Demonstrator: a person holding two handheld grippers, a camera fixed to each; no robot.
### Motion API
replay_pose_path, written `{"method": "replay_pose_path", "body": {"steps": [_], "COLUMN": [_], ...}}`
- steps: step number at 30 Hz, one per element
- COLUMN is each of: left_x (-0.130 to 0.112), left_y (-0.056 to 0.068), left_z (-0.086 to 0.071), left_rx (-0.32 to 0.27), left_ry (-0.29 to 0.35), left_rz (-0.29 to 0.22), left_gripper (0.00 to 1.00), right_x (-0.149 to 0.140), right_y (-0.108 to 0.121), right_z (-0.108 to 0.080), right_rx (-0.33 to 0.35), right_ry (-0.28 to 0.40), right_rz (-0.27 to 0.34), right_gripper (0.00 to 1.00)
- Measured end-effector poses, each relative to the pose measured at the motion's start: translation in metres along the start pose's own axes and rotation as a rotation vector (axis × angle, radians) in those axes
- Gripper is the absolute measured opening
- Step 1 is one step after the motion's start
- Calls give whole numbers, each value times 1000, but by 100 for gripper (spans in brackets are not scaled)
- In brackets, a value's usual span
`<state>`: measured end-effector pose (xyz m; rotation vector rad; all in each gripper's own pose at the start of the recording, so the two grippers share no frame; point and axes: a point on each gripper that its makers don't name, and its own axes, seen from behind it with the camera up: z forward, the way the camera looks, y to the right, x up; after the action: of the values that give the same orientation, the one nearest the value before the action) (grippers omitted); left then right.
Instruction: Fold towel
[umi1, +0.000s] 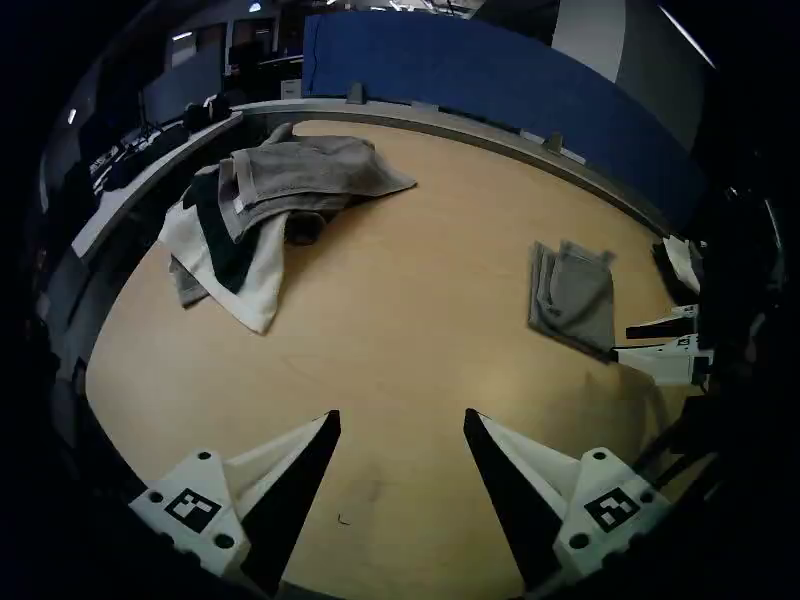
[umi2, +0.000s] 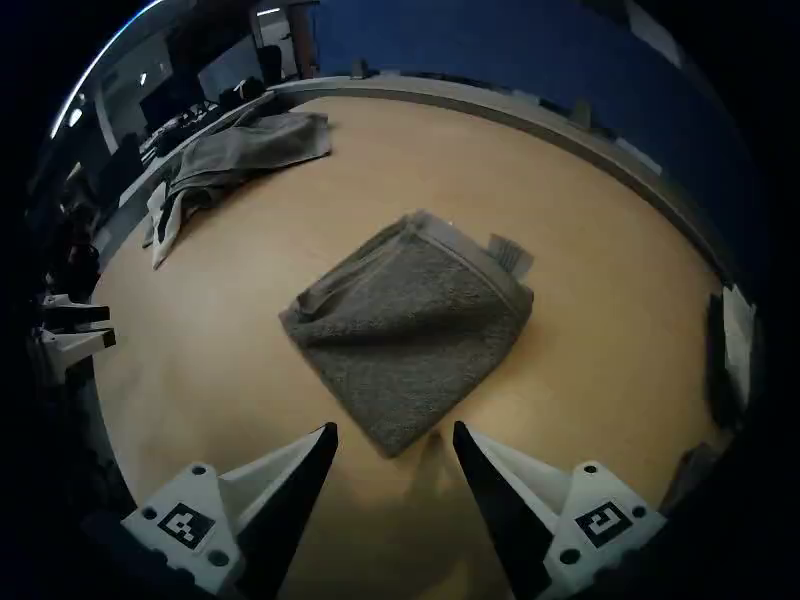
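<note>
Table (umi1: 400, 330), light wood with a curved far edge, takes up most of both views. A blue partition (umi1: 480, 70) runs along its far side. The pile of towels (umi1: 290, 185) sits far left in your left gripper view, loosely heaped: grey one on top, dark and white ones under it. Your task piece, the folded grey towel (umi2: 410, 335), lies flat on the table as a compact square, well apart from the pile. In your right gripper view it is dead ahead, and its near corner reaches in between the fingertips. Your right gripper (umi2: 395, 428) has its fingers spread wide, neither pressing on the towel. Your left gripper (umi1: 402, 415) is spread wide too, with bare table between the fingers and the folded grey towel off to its right, near your other gripper. Can't tell whether either gripper touches the table surface.
</note>
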<state>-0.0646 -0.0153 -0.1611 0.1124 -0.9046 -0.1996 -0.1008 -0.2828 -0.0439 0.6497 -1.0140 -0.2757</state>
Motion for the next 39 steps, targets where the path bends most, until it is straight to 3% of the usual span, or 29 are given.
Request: {"method": "replay_pose_path", "body": {"steps": [6,11,25,28,35,39], "left_x": [0,1,-1,-2,-1,-1], "left_y": [0,-1,-1,-2,-3,-3], "left_z": [1,1,3,3,3,2], "left_rx": [-2,-3,-5,-5,-4,-3], "left_ry": [0,1,0,0,1,1], "left_rz": [-3,-4,-7,-7,-8,-7], "left_gripper": [91,92,91,91,91,92], "right_x": [-2,-6,-18,-17,-18,-16], "right_y": [3,4,-2,-3,-3,-4], "right_z": [4,7,19,20,19,18], "right_rx": [-21,-34,-32,-31,-24,-20], "right_ry": [-6,-11,-28,-27,-27,-19], "right_rz": [-1,21,61,67,72,77], "right_gripper": [88,82,46,43,15,8]}}
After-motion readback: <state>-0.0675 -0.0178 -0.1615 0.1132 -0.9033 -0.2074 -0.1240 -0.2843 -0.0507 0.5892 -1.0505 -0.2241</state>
